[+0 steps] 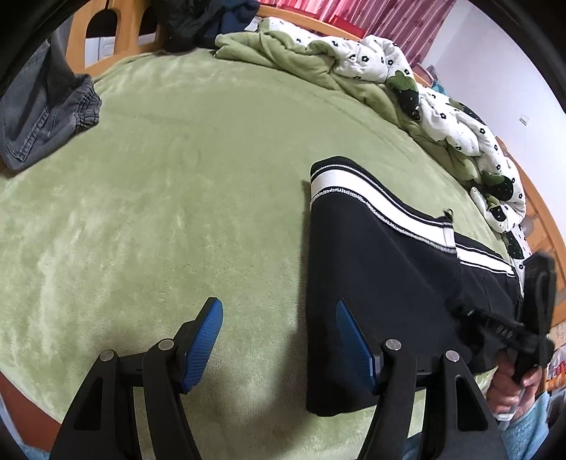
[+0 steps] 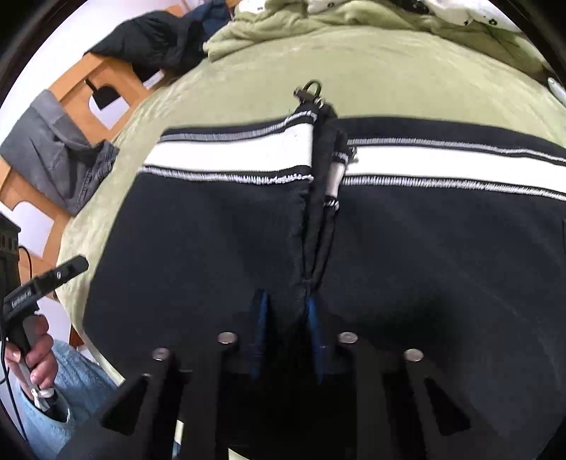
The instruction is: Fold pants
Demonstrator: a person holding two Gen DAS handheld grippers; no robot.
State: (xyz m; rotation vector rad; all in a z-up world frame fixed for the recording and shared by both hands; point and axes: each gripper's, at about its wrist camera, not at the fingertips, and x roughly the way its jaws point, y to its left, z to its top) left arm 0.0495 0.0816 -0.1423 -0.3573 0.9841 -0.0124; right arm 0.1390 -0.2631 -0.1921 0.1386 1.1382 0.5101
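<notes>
Black pants (image 1: 375, 283) with a white side stripe lie folded on the green bed blanket (image 1: 177, 184). My left gripper (image 1: 279, 339) is open and empty, just above the blanket beside the pants' left edge; its right finger overlaps that edge. In the right wrist view the pants (image 2: 219, 226) fill the frame, with a fold ridge (image 2: 323, 198) running down the middle. My right gripper (image 2: 286, 329) is narrowed around the near end of that ridge, with black fabric between its blue pads. The right gripper also shows in the left wrist view (image 1: 509, 332), blurred.
Grey jeans (image 1: 42, 116) lie at the bed's left edge over the wooden frame (image 1: 123, 32). A rumpled green and white duvet (image 1: 406, 92) runs along the far right side. Dark clothes (image 1: 198, 21) sit at the head end.
</notes>
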